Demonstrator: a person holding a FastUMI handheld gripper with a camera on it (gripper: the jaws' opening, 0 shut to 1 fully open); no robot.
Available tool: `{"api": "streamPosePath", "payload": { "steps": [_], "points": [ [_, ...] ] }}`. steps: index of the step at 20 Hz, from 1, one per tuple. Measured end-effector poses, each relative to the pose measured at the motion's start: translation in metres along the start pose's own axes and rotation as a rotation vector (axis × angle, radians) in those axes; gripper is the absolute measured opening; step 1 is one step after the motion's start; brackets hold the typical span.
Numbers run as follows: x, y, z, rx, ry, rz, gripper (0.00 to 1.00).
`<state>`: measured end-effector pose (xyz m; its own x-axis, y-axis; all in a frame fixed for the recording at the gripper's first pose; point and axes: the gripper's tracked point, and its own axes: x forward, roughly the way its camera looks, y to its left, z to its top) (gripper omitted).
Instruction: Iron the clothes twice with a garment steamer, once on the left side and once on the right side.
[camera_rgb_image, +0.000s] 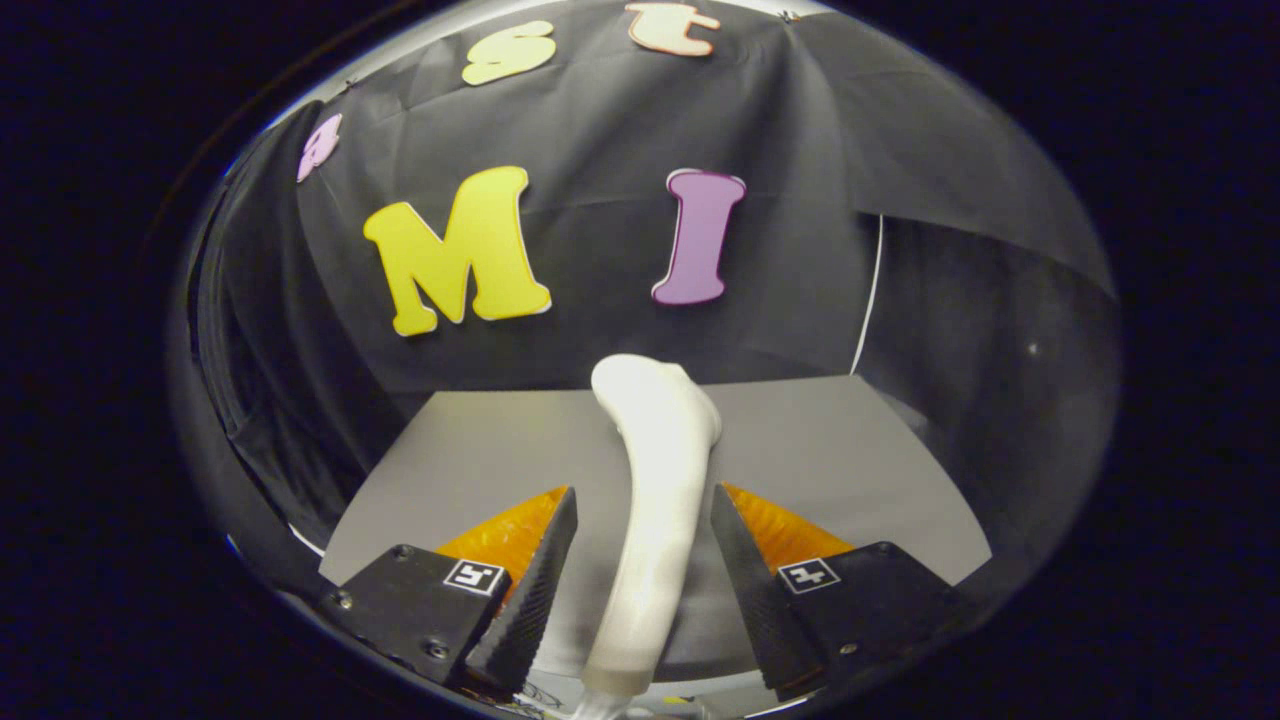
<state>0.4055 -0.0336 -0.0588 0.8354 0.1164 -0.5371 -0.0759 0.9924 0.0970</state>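
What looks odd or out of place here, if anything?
Nothing looks spilled or damaged. The white garment steamer stands between the fingers of the open gripper, neither finger visibly pressing it, above the grey table.

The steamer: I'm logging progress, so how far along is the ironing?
Done: nothing that shows. In hand: the steamer stands upright between the fingers of the tongs, with a gap on each side, so it isn't gripped. It rises over the grey table. Left: gripping it, then both passes, left side and right side.

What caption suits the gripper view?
Open gripper straddling the white curved plastic garment steamer above a grey table.
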Motion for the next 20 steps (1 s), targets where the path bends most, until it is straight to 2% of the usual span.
{"api": "streamPosePath", "payload": {
  "steps": [2, 3, 5, 7, 9, 12, 15, 17, 20],
  "points": [
    [0.006, 0.001, -0.014, 0.034, 0.059, 0.016, 0.80],
    [0.010, 0.000, -0.022, 0.050, 0.085, 0.020, 0.73],
    [0.009, -0.001, -0.038, 0.083, 0.140, 0.049, 0.66],
    [0.008, -0.002, -0.036, 0.081, 0.133, 0.055, 0.60],
    [0.004, 0.000, -0.032, 0.142, 0.111, 0.052, 0.55],
    [0.006, 0.005, -0.035, 0.185, 0.127, 0.107, 0.46],
    [0.001, 0.012, -0.036, 0.236, 0.140, 0.195, 0.38],
    [-0.003, 0.010, -0.035, 0.211, 0.100, 0.190, 0.34],
    [-0.006, 0.015, -0.025, 0.208, 0.034, 0.184, 0.34]
  ]
}}
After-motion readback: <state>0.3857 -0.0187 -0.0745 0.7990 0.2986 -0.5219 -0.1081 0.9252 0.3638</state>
